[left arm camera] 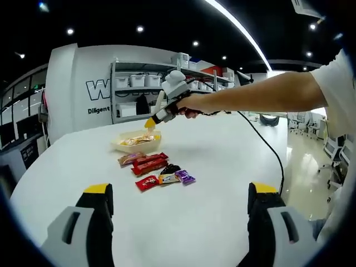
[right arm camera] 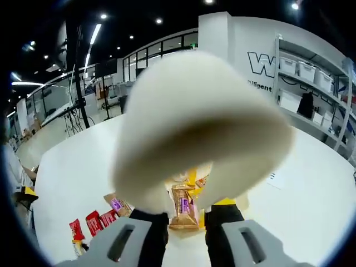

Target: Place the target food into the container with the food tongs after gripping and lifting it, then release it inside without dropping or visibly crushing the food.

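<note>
My right gripper [left arm camera: 167, 113], held in a person's hand, is shut on white food tongs [left arm camera: 174, 83] whose yellow tips [left arm camera: 150, 123] hang just over the beige container [left arm camera: 119, 146]. In the right gripper view the tongs' white handle [right arm camera: 194, 122] looms large above my right gripper [right arm camera: 186, 216], whose jaws stand close together. Below them lies a brown snack packet [right arm camera: 183, 208]; whether the tongs hold it is unclear. My left gripper [left arm camera: 181, 192] is open near the table's front, with nothing between its fingers.
Loose packets lie on the white table [left arm camera: 222, 161] in front of the container: red bars [left arm camera: 149, 163], a brown one [left arm camera: 129, 158], a purple one [left arm camera: 185, 177], a small red one [left arm camera: 146, 182]. A cable [left arm camera: 267, 146] trails from the person's arm. Shelving [left arm camera: 139, 89] stands behind.
</note>
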The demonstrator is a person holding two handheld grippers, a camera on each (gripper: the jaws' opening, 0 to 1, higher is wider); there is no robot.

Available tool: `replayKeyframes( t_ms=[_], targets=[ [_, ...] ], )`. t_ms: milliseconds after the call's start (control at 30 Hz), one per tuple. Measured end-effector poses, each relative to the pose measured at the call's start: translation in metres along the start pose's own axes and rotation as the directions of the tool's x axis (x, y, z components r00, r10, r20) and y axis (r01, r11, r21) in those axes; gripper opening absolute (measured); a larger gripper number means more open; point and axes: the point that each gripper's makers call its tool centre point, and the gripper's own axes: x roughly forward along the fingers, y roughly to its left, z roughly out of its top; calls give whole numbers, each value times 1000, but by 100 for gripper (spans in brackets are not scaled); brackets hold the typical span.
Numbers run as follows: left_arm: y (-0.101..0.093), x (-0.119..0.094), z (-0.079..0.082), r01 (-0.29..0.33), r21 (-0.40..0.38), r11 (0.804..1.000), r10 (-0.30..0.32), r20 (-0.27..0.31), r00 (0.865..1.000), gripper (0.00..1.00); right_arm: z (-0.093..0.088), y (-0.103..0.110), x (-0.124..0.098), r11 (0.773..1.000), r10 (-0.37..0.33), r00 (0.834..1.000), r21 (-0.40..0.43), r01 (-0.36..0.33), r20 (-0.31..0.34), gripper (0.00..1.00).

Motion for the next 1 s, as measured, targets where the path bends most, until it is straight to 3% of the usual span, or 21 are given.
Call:
replayKeyframes(
  t_ms=[167, 267, 600, 1000],
  targets=[
    [-3, -6, 3, -5, -4, 1000, 5, 7, 1000, 99, 2, 6, -14, 1000, 4, 1000, -18, -4, 4, 18],
    [-2, -9, 4, -9, -11, 1000, 9, 15, 1000, 99, 7, 13, -22, 999, 13, 999, -30, -11, 42, 18],
    [-3, -19, 10, -22, -9, 1000, 22, 30, 999, 99, -5, 30, -40, 998, 31, 999, -55, -30, 30, 18],
    [-2, -27, 11, -16, -19, 1000, 17, 49, 999, 99, -9, 56, -45, 994, 66, 998, -83, -64, 19, 18]
  ],
)
